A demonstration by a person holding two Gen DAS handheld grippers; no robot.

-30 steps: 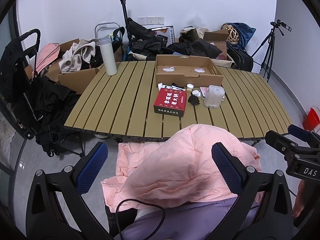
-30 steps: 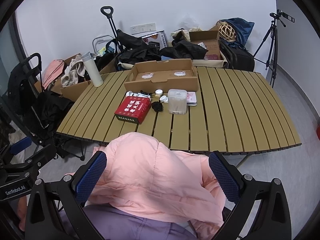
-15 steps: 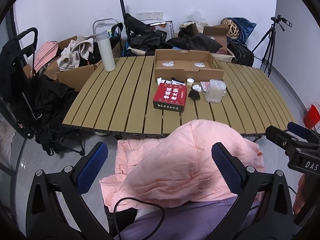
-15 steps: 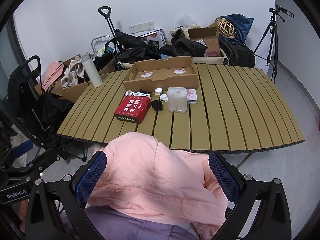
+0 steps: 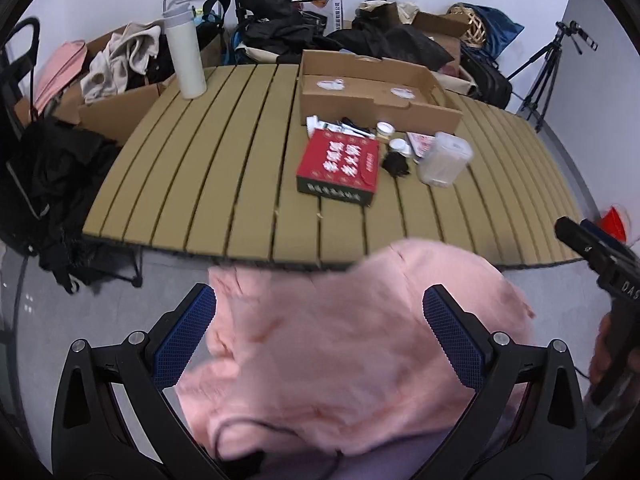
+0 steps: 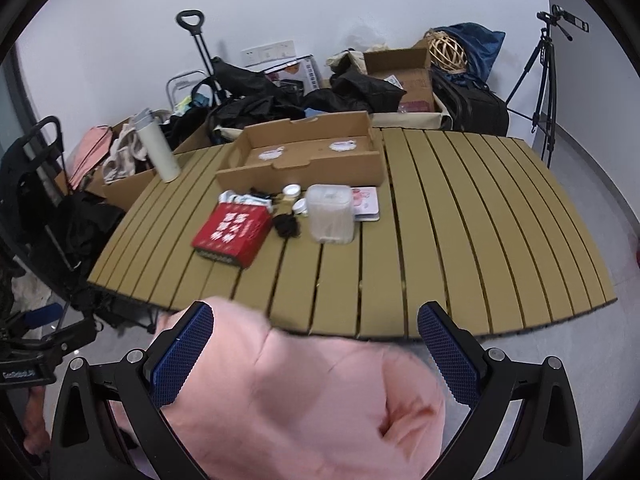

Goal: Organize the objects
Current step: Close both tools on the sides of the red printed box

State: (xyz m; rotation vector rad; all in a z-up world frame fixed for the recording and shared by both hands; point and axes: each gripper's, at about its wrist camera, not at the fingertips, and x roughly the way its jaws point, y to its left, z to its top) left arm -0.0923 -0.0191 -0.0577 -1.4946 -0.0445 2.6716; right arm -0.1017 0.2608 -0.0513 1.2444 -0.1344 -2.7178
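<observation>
The small things to organize lie together near the far middle of the slatted olive-brown counter [image 6: 460,216]: a red flat cardboard box with white characters [image 6: 232,232], a clear plastic container with a lid [image 6: 331,218], a small black crumpled object [image 6: 286,225], two little white round jars [image 6: 292,190] and some thin packets. Directly behind them stands a long open brown cardboard tray [image 6: 308,158], which I judge to be the place for them. A tall white thermos bottle [image 5: 185,54] stands near the far left corner.

Compared with half a second ago, the counter looks larger and nearer in both wrist views, and the pictures are blurred from motion. So both grippers have come forward toward the near edge. For the task this means the approach is beginning; nothing is touched yet.

The left gripper [image 5: 320,334] and the right gripper [image 6: 316,346] are held low in front of the near edge, side by side, pointing across the counter. Each has its blue-padded fingers [image 6: 182,354] spread wide and grasping nothing. Below them there is only the person's pink padded garment [image 5: 352,344].
</observation>
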